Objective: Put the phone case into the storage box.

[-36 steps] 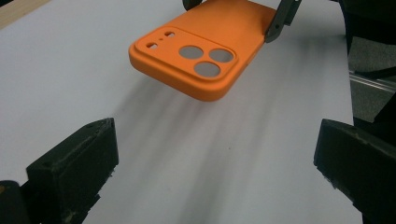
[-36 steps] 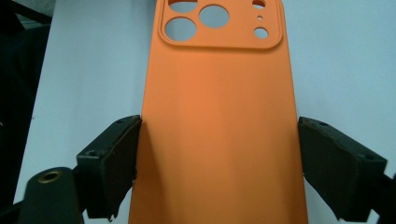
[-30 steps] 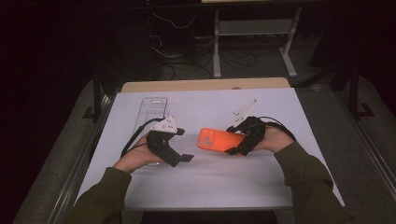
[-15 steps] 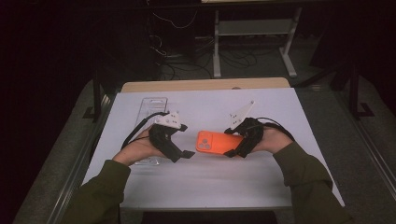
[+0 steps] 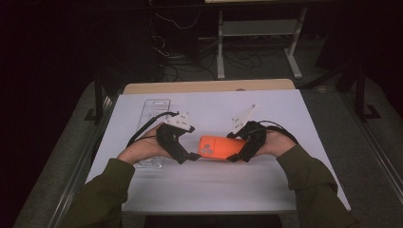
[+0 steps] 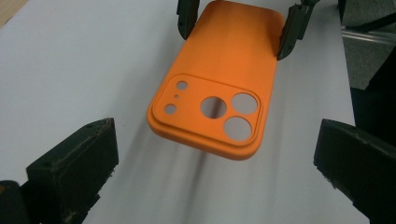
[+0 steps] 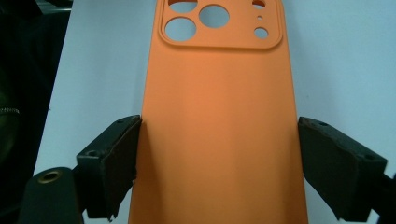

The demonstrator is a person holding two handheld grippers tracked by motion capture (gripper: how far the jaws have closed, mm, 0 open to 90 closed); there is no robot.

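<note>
High view: one matte orange silicone phone case (image 5: pixel 220 147), camera cut-out end toward the left, lies between the two grippers over a white paper-covered table (image 5: pixel 285 190); item is raised clear of the sheet at its cut-out end, as the shadow beneath it in the left gripper view indicates. Right gripper (image 5: pixel 239 154): jaws clamped across the width of the case at its plain end, pads (image 7: pixel 119 154) pressed to both long edges, jaws standing wide because the case is wide. Left gripper (image 5: pixel 190 156): jaws apart, one on each side of the cut-out end and not touching it; the case (image 6: pixel 219 88) sits ahead of and between them, with the right gripper (image 6: pixel 238 23) visible at its far end. Also present: a clear moulded plastic tray (image 5: pixel 151 116), flat on the sheet behind the left hand (image 5: pixel 142 149), untouched. Step in hand, by judgement: the case is held out by the right gripper for the left one to take its free end, a two-handed hold or handover not yet completed. Next move calls for: the left gripper easing forward until the cut-out end lies squarely between its pads, then closing gently on the long edges; soft silicone is likely to bow or twist if squeezed hard or off-centre, so the right grip should hold until the left is firm.
</note>
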